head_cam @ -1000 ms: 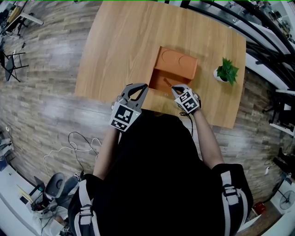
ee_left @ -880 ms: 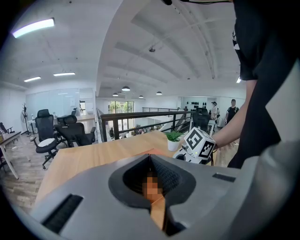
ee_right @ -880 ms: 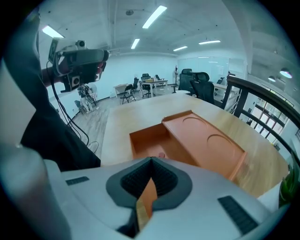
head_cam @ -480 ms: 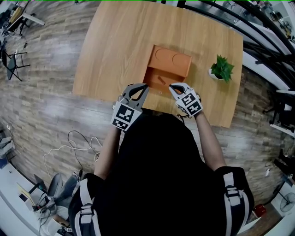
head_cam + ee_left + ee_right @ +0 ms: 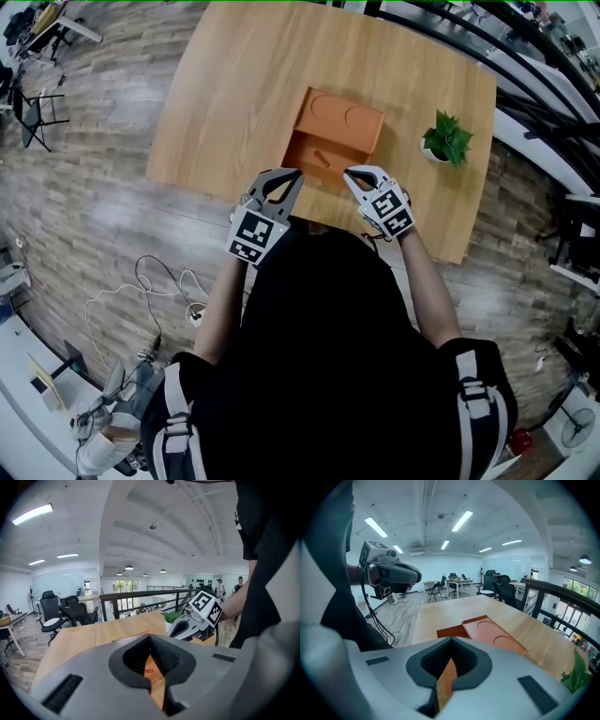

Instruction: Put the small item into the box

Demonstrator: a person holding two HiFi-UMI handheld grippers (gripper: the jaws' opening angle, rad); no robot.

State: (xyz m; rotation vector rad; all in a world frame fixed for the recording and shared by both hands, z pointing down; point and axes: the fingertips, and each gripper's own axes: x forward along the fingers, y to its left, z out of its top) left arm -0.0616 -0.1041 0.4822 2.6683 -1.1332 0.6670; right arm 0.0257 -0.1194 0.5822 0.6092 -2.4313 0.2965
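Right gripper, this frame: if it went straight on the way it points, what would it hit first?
Probably the orange box. The right gripper, jaws shut, aims slightly downward at the box's open near end. Depth is unclear, so it might meet the table just short of it.

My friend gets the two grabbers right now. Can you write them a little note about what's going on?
Left gripper: shut, empty, hovering at the near edge of the table, just left of the box.
Right gripper: shut, empty, hovering in front of the box's open part.
Box: orange, open, mid-table, with a potted plant to its right.
Small item: lying inside the box's open part.
Done: the item is in the box.
Left: nothing obvious, perhaps closing the box.
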